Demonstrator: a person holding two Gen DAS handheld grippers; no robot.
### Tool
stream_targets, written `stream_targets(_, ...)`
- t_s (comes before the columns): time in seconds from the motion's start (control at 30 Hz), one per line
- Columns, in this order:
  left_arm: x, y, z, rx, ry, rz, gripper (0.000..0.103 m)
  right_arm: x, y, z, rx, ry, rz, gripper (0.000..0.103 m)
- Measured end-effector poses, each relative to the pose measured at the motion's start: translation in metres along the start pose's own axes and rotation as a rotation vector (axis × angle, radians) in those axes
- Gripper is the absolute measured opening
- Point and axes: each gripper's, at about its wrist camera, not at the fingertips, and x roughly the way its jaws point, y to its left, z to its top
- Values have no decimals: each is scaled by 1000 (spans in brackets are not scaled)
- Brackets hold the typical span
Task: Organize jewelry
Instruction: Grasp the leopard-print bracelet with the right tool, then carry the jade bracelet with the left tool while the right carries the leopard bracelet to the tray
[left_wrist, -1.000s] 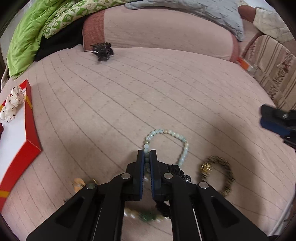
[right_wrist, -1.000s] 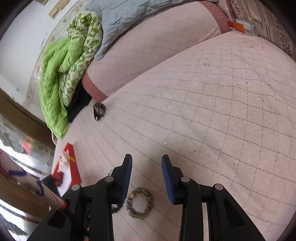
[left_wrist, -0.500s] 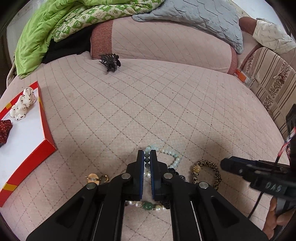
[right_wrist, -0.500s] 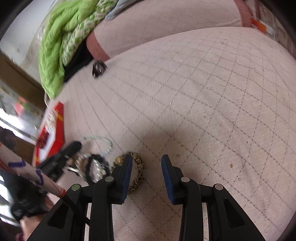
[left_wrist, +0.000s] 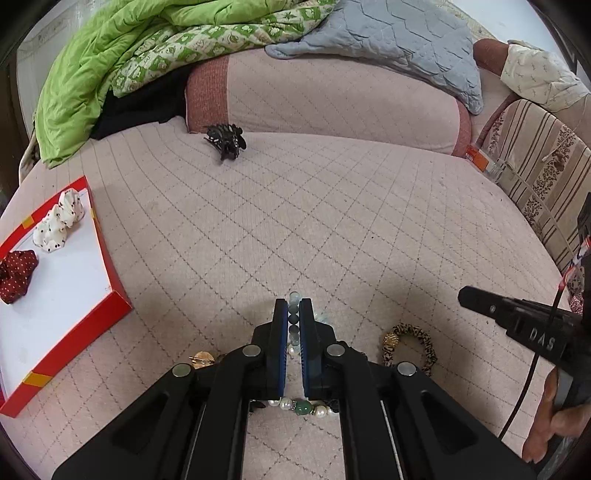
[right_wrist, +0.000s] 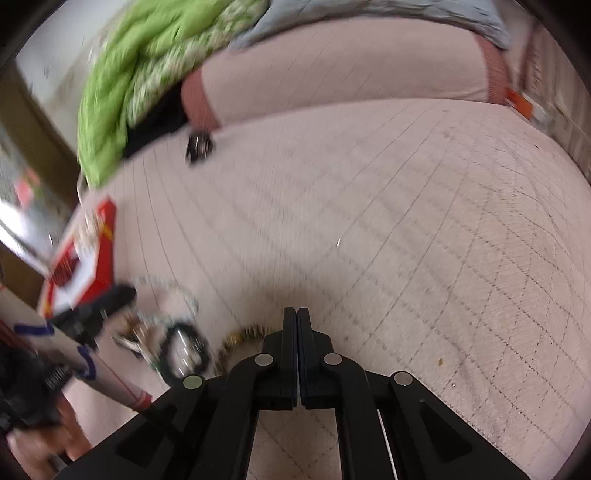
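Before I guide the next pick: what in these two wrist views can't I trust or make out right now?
- Pale bead bracelet: left wrist view; the shut left gripper covers most of its loop.
- Pearl-and-green strand: same view; its ends are hidden under the gripper body.
- Gold brooch: partly behind the left finger linkage.
- Leopard scrunchie: right wrist view; motion-blurred and partly behind the shut right gripper, so contact is unclear.
- Red tray: blurred; contents unreadable there.

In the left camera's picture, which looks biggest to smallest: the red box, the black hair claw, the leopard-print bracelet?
1. red box, by far the largest.
2 and 3. leopard-print bracelet and black hair claw look much alike. The claw lies farther from the camera, so I won't rank them.
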Motion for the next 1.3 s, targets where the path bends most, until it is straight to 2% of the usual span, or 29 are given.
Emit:
stream_targets(0.1,-5,-2,3,3,-8,2,6,3,0,2,19,32,59,1)
stream_targets(0.17,-9,-3,4,6,-15,2,6,7,1,-1,25,61,52,3)
stream_targets(0.2,-10,-4,5,6,-17,1,6,10,2,-1,18,74,40,10)
stream_targets(0.23,-12,-5,5,7,-19,1,6,12,2,-1,16,81,42,23)
stream_targets(0.3,-16,-5,6,8,-24,1,6,14,3,-3,14,95,64,32)
stream_targets(0.57,-28,-4,9,1,-39,-1,6,30,9,-13,-31,167,56,32)
stream_targets(0.7,-33,-7,8,6,-44,-6,6,38,18,-23,-115,197,14,31)
stream_targets(0.77,-34,-9,7,9,-44,-8,6,40,30,-28,-198,184,-49,23)
stream_targets(0.83,-35,-10,7,13,-44,-10,6,41,35,-31,-244,171,-102,8)
stream_targets(0.97,-39,-8,6,19,-47,-11,6,37,28,-24,-212,143,-97,6)
stream_targets(1.13,-45,-3,7,9,-59,-7,6,16,8,-9,-72,54,8,6)
stream_targets(1.3,-48,0,7,0,-63,-10,6,-7,7,1,-21,-61,81,6)
